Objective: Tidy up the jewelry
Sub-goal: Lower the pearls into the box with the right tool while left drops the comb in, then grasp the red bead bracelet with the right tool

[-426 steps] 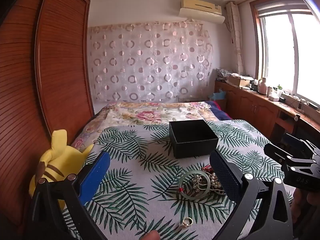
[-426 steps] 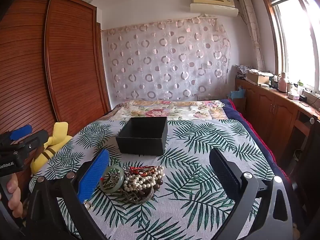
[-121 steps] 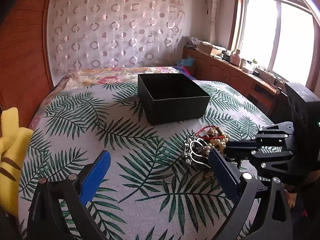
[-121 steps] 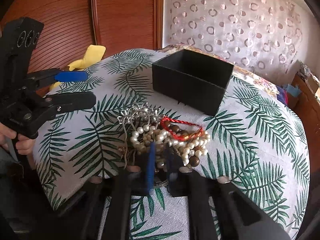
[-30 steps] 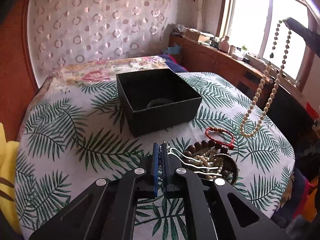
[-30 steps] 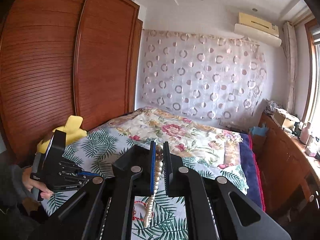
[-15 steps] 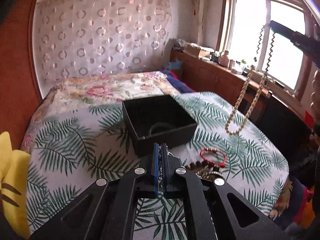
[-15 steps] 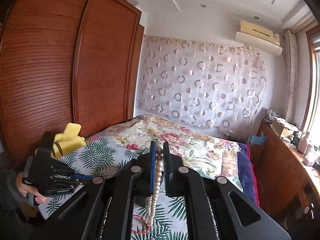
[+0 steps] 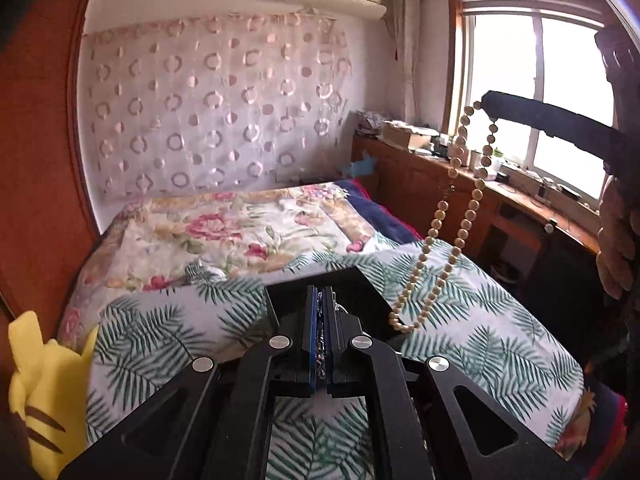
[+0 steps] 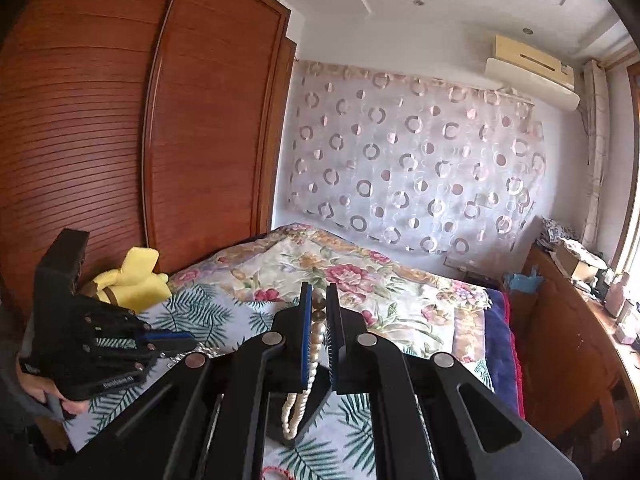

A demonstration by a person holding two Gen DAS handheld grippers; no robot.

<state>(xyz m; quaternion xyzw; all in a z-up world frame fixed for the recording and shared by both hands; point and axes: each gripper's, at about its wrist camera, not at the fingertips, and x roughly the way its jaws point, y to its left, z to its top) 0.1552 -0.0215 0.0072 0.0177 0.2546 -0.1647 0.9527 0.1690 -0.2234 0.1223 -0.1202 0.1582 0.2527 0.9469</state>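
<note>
My right gripper (image 10: 319,304) is shut on a long cream pearl necklace (image 10: 294,412) and holds it high; in the left wrist view the necklace (image 9: 440,224) hangs from the right gripper (image 9: 486,110) down to the right edge of the black box (image 9: 360,284). My left gripper (image 9: 320,304) is shut on a silver metal jewelry piece (image 9: 320,344), raised just in front of the box, which it largely hides. The left gripper also shows in the right wrist view (image 10: 176,338).
The bed (image 9: 480,344) has a palm-leaf cover and a floral quilt (image 9: 224,232) behind. A yellow plush toy (image 9: 36,392) lies at the left edge. A wooden wardrobe (image 10: 120,140) stands left, a wooden counter (image 9: 520,208) under the window right.
Both grippers have risen. The pearl necklace has swung closer to the box's right side. The left gripper has lifted the silver piece off the jewelry pile toward the box.
</note>
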